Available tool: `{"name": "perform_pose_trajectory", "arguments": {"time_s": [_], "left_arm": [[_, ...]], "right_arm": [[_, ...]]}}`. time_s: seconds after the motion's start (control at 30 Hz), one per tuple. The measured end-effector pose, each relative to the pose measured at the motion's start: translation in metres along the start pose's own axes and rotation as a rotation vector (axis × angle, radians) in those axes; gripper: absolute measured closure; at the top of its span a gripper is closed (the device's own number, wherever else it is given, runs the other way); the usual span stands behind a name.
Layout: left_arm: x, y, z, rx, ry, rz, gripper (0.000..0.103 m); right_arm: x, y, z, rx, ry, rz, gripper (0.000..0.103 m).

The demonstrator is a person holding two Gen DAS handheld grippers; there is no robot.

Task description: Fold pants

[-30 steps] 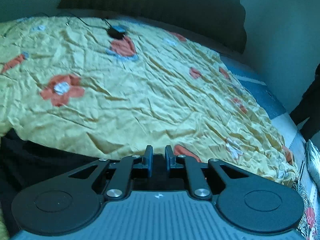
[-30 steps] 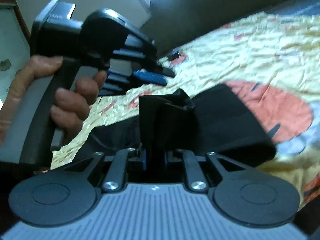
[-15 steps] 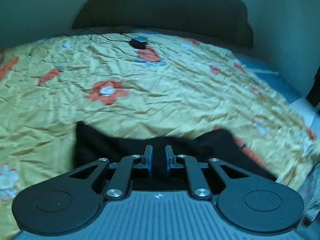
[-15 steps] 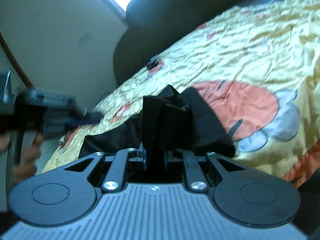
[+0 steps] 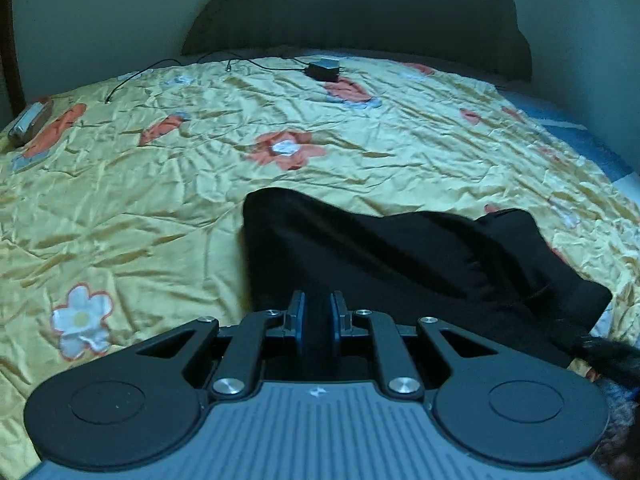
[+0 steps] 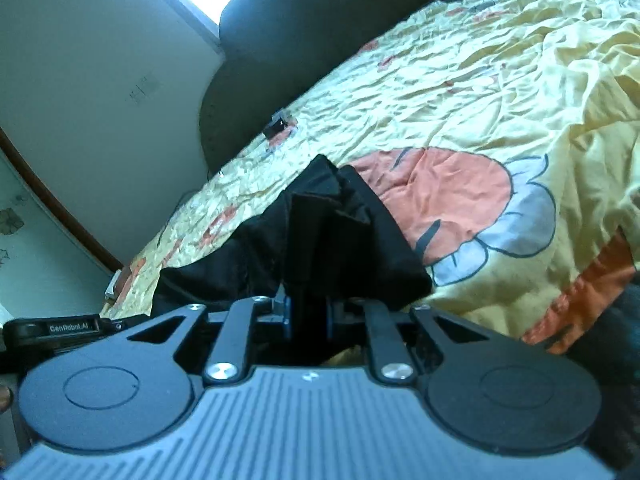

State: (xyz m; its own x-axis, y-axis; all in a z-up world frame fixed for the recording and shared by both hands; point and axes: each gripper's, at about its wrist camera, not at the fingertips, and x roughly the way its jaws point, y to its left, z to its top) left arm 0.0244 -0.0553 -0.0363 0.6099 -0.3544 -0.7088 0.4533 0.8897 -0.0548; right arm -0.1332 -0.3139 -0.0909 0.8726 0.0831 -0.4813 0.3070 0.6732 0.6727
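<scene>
The black pants [image 5: 400, 252] lie in a folded heap on the yellow flowered bedspread [image 5: 160, 184], stretching from my left gripper toward the right. My left gripper [image 5: 317, 316] is shut on the near edge of the pants. In the right wrist view the pants [image 6: 340, 240] bunch up in a peak, and my right gripper [image 6: 306, 316] is shut on that bunched cloth. The left gripper's body [image 6: 60, 328] shows low at the left of the right wrist view.
A black charger with a cable [image 5: 323, 69] lies near the dark headboard [image 5: 360, 20]. A small flat device [image 5: 30, 124] sits at the bed's far left edge. The bedspread [image 6: 500, 92] hangs over the bed's edge at the right.
Both grippers have moved down and back with the pants. The left gripper has dropped from high in the right wrist view to low at its left. More of the pants now lies on the bed.
</scene>
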Motion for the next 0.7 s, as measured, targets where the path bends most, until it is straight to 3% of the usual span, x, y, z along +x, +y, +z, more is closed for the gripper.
{"name": "perform_pose_trajectory", "arguments": {"time_s": [0.1, 0.17, 0.2, 0.27, 0.33, 0.4, 0.47, 0.53, 0.63, 0.7], "left_arm": [[0.002, 0.001, -0.004, 0.02, -0.005, 0.014, 0.09], [0.007, 0.001, -0.007, 0.018, 0.001, 0.003, 0.09], [0.009, 0.0, -0.007, 0.015, 0.006, 0.002, 0.09], [0.011, 0.0, -0.009, 0.003, 0.007, -0.006, 0.09], [0.012, 0.001, -0.01, -0.011, 0.008, -0.011, 0.09], [0.011, 0.003, -0.012, -0.016, 0.011, -0.019, 0.09], [0.01, 0.004, -0.015, -0.007, 0.009, -0.017, 0.09], [0.011, 0.005, -0.018, 0.002, 0.011, -0.013, 0.09], [0.015, 0.006, -0.022, 0.011, 0.013, -0.008, 0.091], [0.014, 0.007, -0.022, 0.015, 0.001, -0.013, 0.091]], "right_arm": [[-0.021, 0.004, 0.005, -0.095, -0.038, -0.064, 0.079], [-0.042, 0.017, 0.004, -0.224, -0.157, -0.197, 0.061], [-0.051, 0.026, 0.004, -0.295, -0.244, -0.257, 0.061], [-0.052, 0.05, 0.007, -0.444, -0.304, -0.25, 0.061], [-0.035, 0.073, 0.011, -0.544, -0.269, -0.182, 0.062], [-0.003, 0.09, 0.014, -0.618, -0.16, -0.144, 0.064], [0.035, 0.094, 0.014, -0.659, -0.055, -0.157, 0.064], [0.075, 0.083, 0.025, -0.615, 0.088, -0.221, 0.064], [0.084, 0.076, 0.045, -0.585, 0.089, -0.247, 0.061], [0.071, 0.071, 0.06, -0.479, 0.088, -0.212, 0.058]]}}
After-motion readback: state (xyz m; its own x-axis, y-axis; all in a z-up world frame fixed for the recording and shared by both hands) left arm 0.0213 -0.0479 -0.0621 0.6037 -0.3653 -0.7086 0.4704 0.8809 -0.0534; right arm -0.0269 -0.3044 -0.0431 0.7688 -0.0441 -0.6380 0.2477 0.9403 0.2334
